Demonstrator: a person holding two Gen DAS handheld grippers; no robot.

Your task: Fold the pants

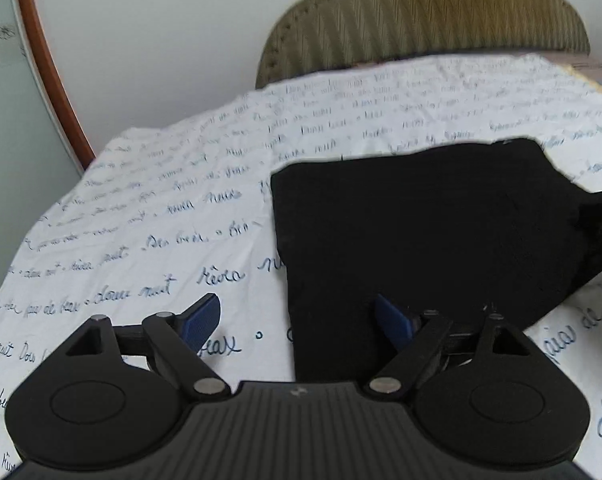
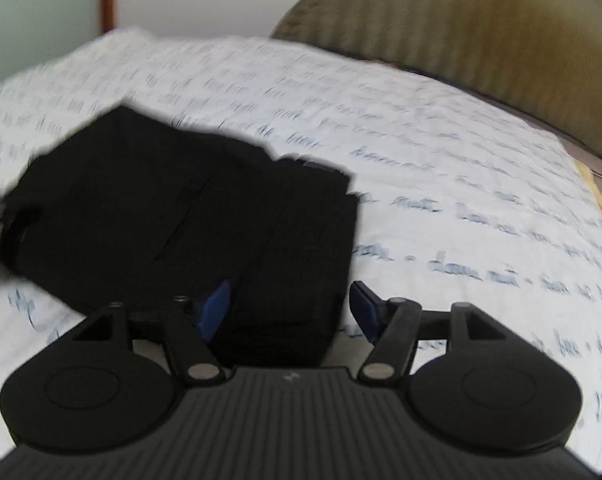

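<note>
The black pants (image 1: 421,232) lie folded into a thick, roughly square bundle on a white sheet with blue handwriting (image 1: 173,184). My left gripper (image 1: 297,320) hovers open over the bundle's near left edge: the left blue pad (image 1: 203,320) is over the sheet and the right one is over the black cloth. In the right wrist view the pants (image 2: 161,208) fill the left half of the picture. My right gripper (image 2: 291,308) stands open astride the bundle's near right corner, with the stacked folds between its pads and neither pad pressing on them.
A padded olive headboard (image 1: 429,20) rises behind the bed, against a white wall (image 1: 149,40). A wooden-framed door or panel (image 1: 41,60) stands at the far left. The printed sheet (image 2: 461,200) spreads wide to the right of the pants.
</note>
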